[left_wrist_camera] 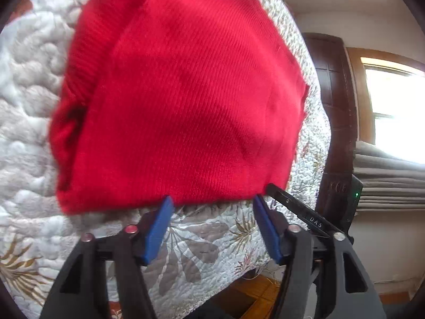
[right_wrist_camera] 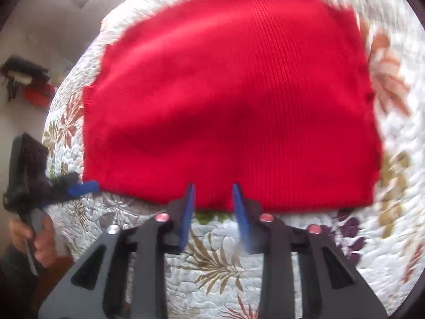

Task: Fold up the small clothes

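Both grippers' jaws, left (left_wrist_camera: 212, 204) and right (right_wrist_camera: 213, 194), gape empty at the red knit garment (right_wrist_camera: 233, 106) edge.

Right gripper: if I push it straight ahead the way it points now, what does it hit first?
Most likely the near hem of the red knit garment. The right gripper is open, fingertips already at that edge above the quilt; depth is unclear.

Garment (right_wrist_camera: 233, 101) lies on quilt (right_wrist_camera: 217, 260); both tongs at its near edge.
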`<state>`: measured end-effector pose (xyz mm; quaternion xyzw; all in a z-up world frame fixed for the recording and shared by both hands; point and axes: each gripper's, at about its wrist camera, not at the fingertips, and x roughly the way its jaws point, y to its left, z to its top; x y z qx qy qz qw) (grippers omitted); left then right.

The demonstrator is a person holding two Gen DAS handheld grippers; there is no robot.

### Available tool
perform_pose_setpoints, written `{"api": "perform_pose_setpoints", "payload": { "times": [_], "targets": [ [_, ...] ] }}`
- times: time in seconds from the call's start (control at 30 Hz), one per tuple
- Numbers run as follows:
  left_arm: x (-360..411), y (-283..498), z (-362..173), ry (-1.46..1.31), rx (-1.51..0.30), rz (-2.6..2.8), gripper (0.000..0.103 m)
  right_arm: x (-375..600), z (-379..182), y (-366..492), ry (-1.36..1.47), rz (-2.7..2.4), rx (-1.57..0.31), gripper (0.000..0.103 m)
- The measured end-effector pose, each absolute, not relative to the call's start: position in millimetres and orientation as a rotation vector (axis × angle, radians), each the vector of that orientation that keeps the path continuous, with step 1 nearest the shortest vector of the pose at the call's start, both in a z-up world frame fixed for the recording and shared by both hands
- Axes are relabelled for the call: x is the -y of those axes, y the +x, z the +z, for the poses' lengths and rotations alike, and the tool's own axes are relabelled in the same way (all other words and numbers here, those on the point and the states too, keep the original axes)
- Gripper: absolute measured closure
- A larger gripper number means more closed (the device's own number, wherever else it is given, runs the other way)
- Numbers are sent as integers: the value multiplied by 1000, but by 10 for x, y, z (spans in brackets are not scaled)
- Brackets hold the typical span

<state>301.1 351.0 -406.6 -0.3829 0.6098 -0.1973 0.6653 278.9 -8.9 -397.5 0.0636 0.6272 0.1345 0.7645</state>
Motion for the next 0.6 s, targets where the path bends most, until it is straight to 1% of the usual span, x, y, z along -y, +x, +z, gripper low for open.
{"api": "perform_pose_setpoints", "payload": {
  "times": [0.03, 0.07, 0.13, 0.23, 0.3, 0.43, 0.47, 0.6],
  "targets": [
    [-3685, 3038, -4020, -874, -1354, -418, 18, -21, -3856, 2736, 53, 294, -1326, 55],
    [-3914, 3069, -3981, -892, -1335, -382, 17, -134, -3748, 2670, -29, 305, -1285, 51],
    [-4353, 3152, -3957, -915, -1313, -314, 17, -552, -3605, 2483, -245, 333, -1188, 39],
    [-4882, 3397, -3968, -924, -1299, -273, 17, -1269, -3694, 2163, -544, 374, -1059, 30],
    [-4995, 3640, -4042, -937, -1314, -337, 16, -1675, -3863, 1981, -712, 369, -987, 29],
    [-5004, 4061, -4361, -917, -1383, -411, 16, -2351, -4262, 1721, -948, 381, -864, 20],
    [-4997, 4116, -4429, -917, -1396, -431, 16, -2440, -4364, 1692, -1000, 370, -840, 20],
    [-4982, 4329, -4472, -908, -1373, -526, 16, -2578, -4655, 1716, -1041, 361, -851, 20]
  ]
}}
